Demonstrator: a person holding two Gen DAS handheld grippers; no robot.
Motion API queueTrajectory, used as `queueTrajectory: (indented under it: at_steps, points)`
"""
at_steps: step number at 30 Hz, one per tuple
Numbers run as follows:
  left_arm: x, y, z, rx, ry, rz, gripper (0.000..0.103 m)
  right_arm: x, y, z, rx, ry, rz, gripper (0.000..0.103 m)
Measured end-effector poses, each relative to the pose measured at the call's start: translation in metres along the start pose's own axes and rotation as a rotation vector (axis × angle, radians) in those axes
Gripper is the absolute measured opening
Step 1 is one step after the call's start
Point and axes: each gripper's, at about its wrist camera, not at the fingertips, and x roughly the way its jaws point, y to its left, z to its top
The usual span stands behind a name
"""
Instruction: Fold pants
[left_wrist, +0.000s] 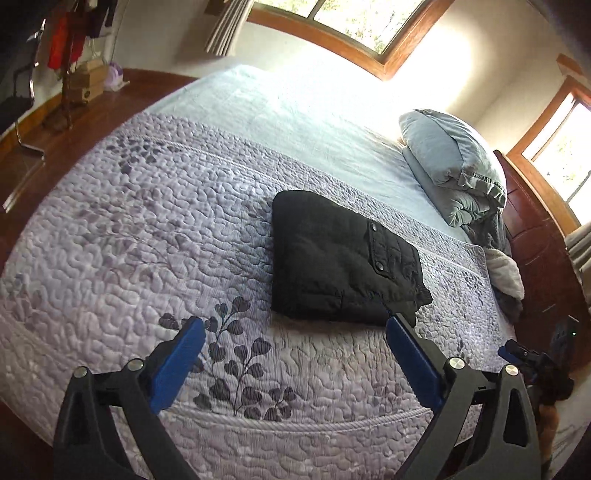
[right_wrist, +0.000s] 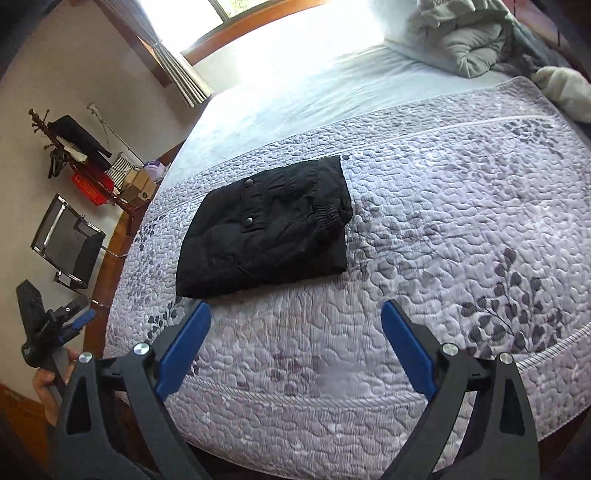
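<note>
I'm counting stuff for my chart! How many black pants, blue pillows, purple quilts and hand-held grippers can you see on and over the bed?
Black folded pants: 1
Blue pillows: 1
Purple quilts: 1
Hand-held grippers: 2, the left hand-held gripper and the right hand-held gripper, both open and empty
Total: 5

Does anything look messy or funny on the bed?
The black pants are folded into a neat bundle on the purple quilt, nothing odd there. Only the gray bedding at the head of the bed looks crumpled. Both grippers are open, holding nothing.
</note>
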Motion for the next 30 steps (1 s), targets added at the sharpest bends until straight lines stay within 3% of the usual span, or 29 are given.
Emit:
queueTrajectory:
  at_steps: [4,9,17,20,27,30]
  points:
    - [-0.057,-0.024,-0.032,0.073,-0.066,0.074,0.099,-0.041,0.017,-0.036,-0.018,-0.056,-0.023,0.098]
    - [-0.118,-0.053,-0.067,0.109,-0.123,0.130,0.099,-0.097,0.025,-0.075,0.046,-0.125,-0.048,0.098]
    - [-0.203,-0.123,-0.123,0.230,-0.224,0.179,0.099,-0.197,0.082,-0.128,-0.112,-0.284,-0.048,0.098]
    - [-0.228,-0.146,-0.140,0.265,-0.253,0.168,0.099,-0.221,0.100,-0.140,-0.169,-0.313,-0.032,0.098]
    - [-0.272,-0.175,-0.174,0.318,-0.335,0.266,0.099,-0.266,0.137,-0.168,-0.288,-0.370,-0.053,0.098]
    - [-0.290,-0.179,-0.184,0.310,-0.370,0.253,0.099,-0.277,0.149,-0.182,-0.333,-0.393,-0.064,0.098]
